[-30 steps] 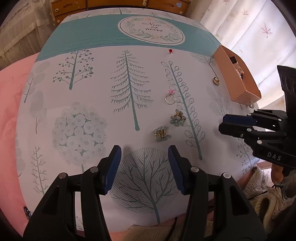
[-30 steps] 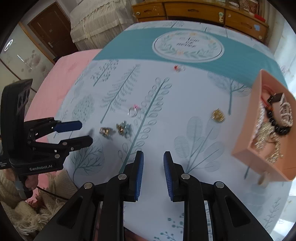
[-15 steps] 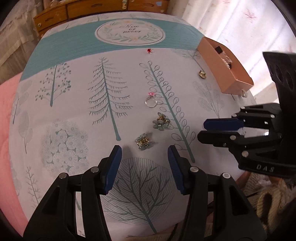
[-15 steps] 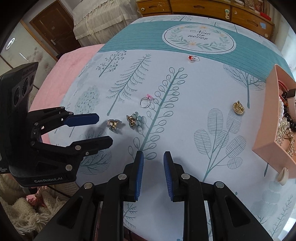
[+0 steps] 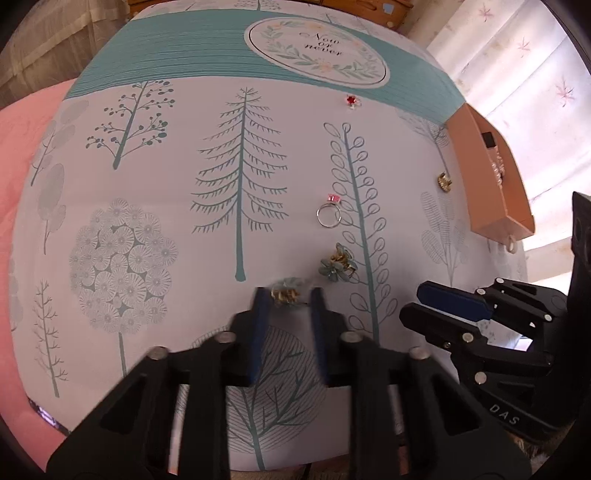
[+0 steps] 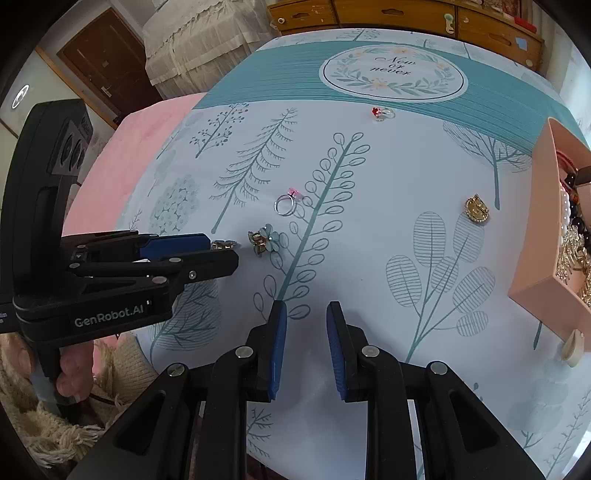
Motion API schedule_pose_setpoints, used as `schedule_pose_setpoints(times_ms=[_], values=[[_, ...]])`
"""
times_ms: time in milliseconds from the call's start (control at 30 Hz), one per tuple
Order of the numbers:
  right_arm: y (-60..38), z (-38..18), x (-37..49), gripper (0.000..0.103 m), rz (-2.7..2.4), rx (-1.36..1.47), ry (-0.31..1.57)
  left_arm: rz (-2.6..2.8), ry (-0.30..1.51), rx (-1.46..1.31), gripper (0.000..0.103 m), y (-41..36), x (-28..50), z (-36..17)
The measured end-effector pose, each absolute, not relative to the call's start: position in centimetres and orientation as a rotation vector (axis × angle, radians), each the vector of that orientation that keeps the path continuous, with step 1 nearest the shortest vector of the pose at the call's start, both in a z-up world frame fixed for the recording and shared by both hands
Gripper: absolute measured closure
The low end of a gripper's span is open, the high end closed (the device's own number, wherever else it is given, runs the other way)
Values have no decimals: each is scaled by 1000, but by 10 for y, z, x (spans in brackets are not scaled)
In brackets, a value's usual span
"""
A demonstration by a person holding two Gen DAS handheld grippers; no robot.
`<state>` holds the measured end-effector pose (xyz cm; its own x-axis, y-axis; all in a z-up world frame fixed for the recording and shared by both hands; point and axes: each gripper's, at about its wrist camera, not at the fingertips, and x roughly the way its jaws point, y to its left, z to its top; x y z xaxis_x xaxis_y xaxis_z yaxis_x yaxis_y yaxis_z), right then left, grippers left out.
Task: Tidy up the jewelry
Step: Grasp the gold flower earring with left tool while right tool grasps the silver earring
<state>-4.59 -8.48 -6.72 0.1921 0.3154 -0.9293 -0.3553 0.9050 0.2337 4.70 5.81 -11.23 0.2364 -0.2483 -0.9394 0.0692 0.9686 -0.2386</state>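
The left gripper (image 5: 286,295) has its fingers apart around a small gold earring (image 5: 284,294) on the tablecloth (image 5: 184,184), ready to squeeze it and carry it to the pink box (image 5: 491,206), while the right gripper (image 6: 303,325) waits, fingers apart, holding nothing.

The place was a home, likely a bedroom. A wooden dresser (image 6: 406,16) with drawers stood behind the table (image 6: 406,166), which wore a tree-printed cloth. A lace-draped bed (image 6: 192,44), a brown door (image 6: 99,70) and leaf-patterned curtains (image 5: 517,74) surrounded it.
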Motion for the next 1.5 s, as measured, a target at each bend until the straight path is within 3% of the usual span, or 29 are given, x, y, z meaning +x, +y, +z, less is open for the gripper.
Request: schedule_pose_setpoints(times_ms=[1500], values=[[-10,-79,-11,81,445,-80,1242,-164,1238,-305,86,129,22,-111]])
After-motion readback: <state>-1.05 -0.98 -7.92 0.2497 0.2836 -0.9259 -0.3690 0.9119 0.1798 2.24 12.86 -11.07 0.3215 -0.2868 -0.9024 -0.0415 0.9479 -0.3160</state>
